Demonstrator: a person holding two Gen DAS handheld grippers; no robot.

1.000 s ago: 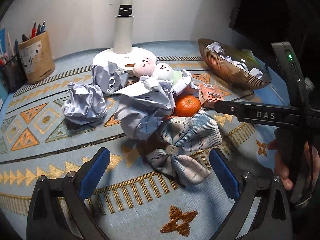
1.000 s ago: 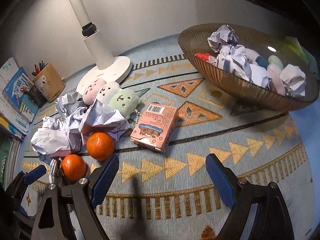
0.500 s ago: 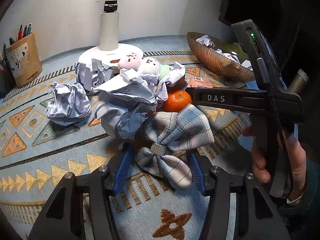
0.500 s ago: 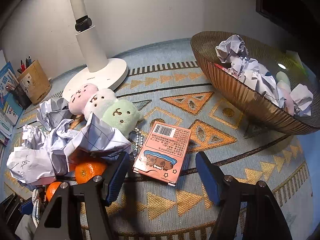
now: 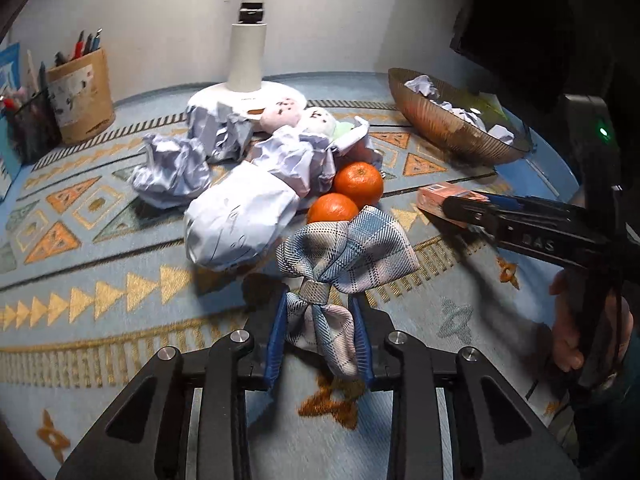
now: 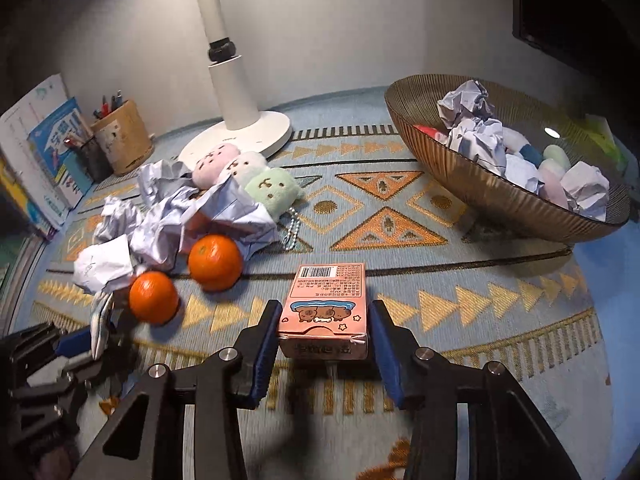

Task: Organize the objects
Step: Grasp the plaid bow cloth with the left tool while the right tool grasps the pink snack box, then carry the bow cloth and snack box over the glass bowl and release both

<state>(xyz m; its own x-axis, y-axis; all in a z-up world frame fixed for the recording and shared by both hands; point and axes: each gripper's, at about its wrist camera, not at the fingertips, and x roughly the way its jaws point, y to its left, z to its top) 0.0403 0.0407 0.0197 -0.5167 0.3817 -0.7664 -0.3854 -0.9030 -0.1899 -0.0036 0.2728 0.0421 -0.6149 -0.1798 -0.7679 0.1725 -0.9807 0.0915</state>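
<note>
My left gripper (image 5: 320, 340) is shut on the lower lobe of a plaid fabric bow (image 5: 344, 260), lifted a little off the patterned mat. My right gripper (image 6: 324, 344) is shut on a pink card box (image 6: 326, 304), one pad on each side; it also shows in the left wrist view (image 5: 444, 200). Two oranges (image 6: 214, 258) (image 6: 154, 296) lie beside crumpled paper balls (image 6: 160, 220) and three plush toys (image 6: 248, 170). A brown ribbed bowl (image 6: 460, 160) at the right holds paper balls and small toys.
A white lamp base (image 6: 240, 136) stands at the back. A pencil cup (image 6: 122, 136) and books (image 6: 52, 152) sit at the far left. A dark monitor (image 5: 520, 20) is at the back right. The left gripper's body shows in the right wrist view (image 6: 40, 356).
Both grippers have closed: the left on the bow's lower lobe, the right on the pink box. The bow now stands raised from the mat.
</note>
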